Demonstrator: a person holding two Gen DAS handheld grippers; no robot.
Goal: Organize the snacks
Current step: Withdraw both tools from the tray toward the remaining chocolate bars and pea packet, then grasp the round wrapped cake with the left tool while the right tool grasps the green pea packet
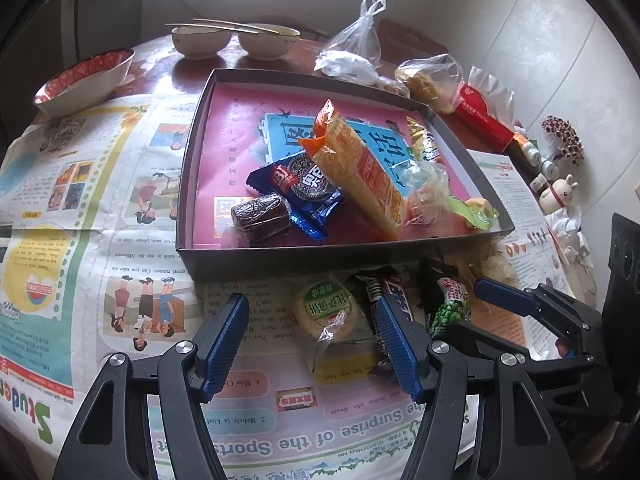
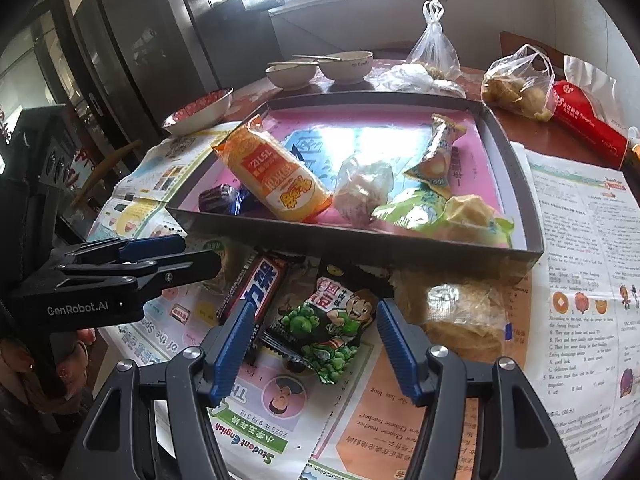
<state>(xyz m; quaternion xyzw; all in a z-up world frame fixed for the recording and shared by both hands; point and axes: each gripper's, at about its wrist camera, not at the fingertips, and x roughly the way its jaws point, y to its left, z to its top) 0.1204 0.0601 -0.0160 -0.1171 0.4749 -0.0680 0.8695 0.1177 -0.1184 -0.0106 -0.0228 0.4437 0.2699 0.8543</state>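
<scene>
Orange cracker pack [image 1: 360,168] lengthwise toward box [image 1: 280,254] front; both grippers' fingers apart, empty.

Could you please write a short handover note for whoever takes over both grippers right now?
Left gripper: open, empty, above the round green-labelled pastry in clear wrap.
Right gripper: open, empty, over the green pea snack packet with a cartoon boy.
Done: the shallow dark cardboard box with pink lining holds the long orange cracker pack, blue cookie packet, dark brown wrapped cake and a few more wrapped snacks.
Left: on the newspaper in front of the box lie the pastry, pea packet, dark chocolate bar and clear-wrapped fried snack.
</scene>
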